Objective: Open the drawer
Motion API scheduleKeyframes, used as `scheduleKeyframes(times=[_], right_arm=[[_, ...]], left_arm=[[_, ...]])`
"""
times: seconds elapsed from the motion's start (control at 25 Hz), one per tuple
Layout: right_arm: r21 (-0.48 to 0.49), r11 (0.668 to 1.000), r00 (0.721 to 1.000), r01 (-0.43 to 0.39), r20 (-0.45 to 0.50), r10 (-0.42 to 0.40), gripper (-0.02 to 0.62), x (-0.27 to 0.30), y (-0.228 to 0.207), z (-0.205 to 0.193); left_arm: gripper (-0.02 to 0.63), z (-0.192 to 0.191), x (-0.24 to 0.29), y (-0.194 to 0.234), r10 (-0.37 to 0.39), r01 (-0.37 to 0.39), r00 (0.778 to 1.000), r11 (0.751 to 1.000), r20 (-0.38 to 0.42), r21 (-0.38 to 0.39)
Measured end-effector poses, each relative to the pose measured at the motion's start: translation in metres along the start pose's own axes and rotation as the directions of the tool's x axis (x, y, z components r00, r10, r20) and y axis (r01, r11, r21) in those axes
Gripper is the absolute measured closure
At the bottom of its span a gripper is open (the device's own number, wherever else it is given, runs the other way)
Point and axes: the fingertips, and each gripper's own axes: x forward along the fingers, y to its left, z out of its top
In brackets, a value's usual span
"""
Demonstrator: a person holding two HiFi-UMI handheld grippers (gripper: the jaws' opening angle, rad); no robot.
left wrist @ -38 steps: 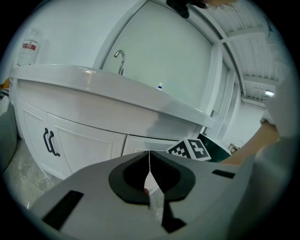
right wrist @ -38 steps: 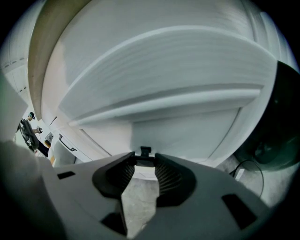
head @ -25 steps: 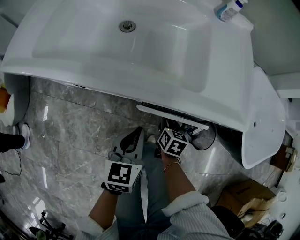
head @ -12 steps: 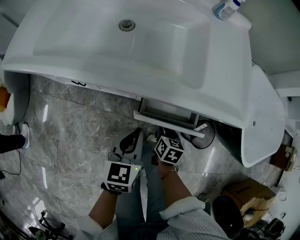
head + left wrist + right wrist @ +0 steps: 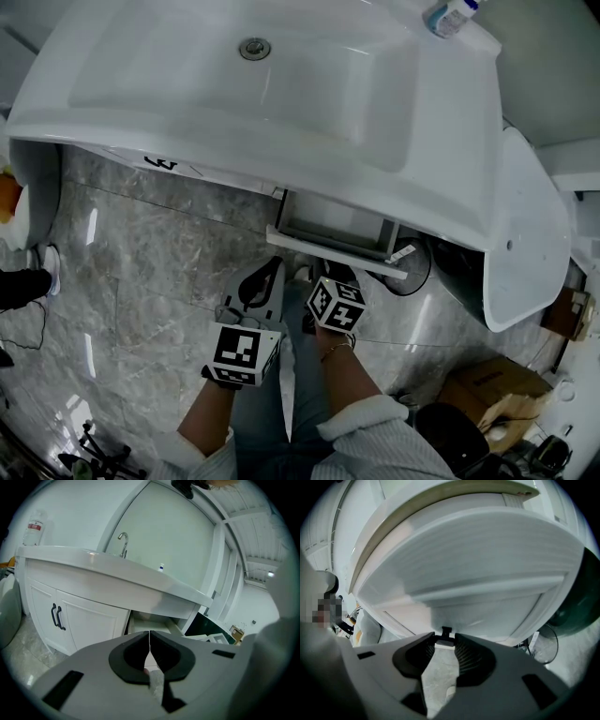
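We see the left gripper (image 5: 149,635) closed, jaws tip to tip, nothing in them, held beside the right one. Right gripper (image 5: 445,641) clamped on the small dark drawer handle (image 5: 446,631). Drawer (image 5: 337,228) partly pulled out under the white sink (image 5: 281,103), just right of the cabinet doors (image 5: 84,620). Bottle (image 5: 452,17) on the sink's far corner.

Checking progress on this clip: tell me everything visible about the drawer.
The drawer is white, perhaps painted wood, and sits under the sink. It stands partly pulled out and level, and the part of its shallow box that shows holds nothing. A small dark handle on its front is pinched between the right gripper's jaws. Nothing else touches it.
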Motion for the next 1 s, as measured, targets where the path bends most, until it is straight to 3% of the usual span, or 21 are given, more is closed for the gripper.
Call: scheduleKeyframes(times=[1.0], right_arm=[[-0.003, 1.0, 0.999, 0.029, -0.018, -0.029, 0.443, 0.0, -0.003, -0.012]], left_arm=[[0.586, 0.003, -0.002, 0.004, 0.001, -0.001, 1.0, 1.0, 0.008, -0.008]])
